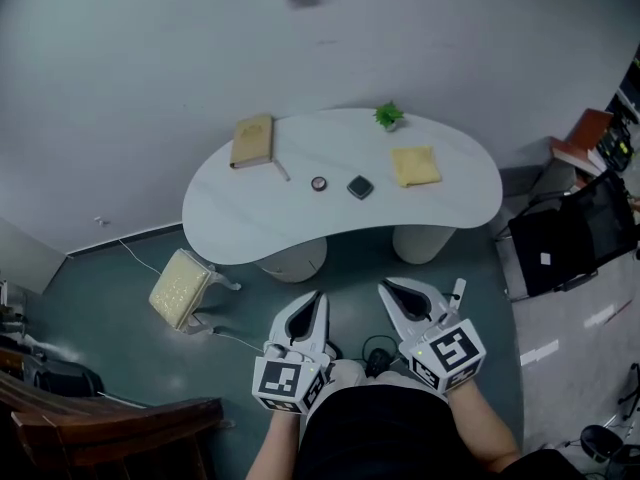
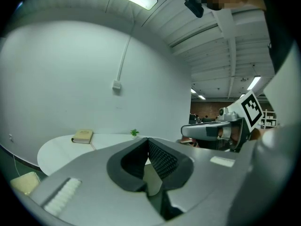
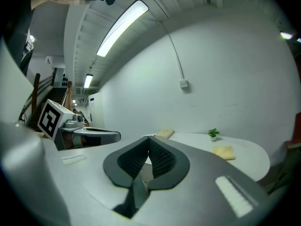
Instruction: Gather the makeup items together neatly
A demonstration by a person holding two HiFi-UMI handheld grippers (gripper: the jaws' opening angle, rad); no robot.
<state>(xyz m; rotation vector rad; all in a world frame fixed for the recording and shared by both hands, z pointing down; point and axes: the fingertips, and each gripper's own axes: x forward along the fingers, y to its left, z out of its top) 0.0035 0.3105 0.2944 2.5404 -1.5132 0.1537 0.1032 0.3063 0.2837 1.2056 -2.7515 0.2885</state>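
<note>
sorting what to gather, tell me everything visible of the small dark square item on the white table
The small dark square item is flat with rounded corners, lying turned cornerwise near the middle of the white curved table. A small round item lies apart at its left. Only the table touches it.

Three small pieces lie spread along the middle of the white table [image 1: 240, 223], none of them touching. A thin pencil-like stick [image 1: 281, 169] lies aslant at the left, and a small round dark-rimmed compact [image 1: 318, 183] lies flat just right of it. A dark square compact [image 1: 360, 187], turned cornerwise, sits near that again on the right, and all three rest about midway between the table's near and far edges.
</note>
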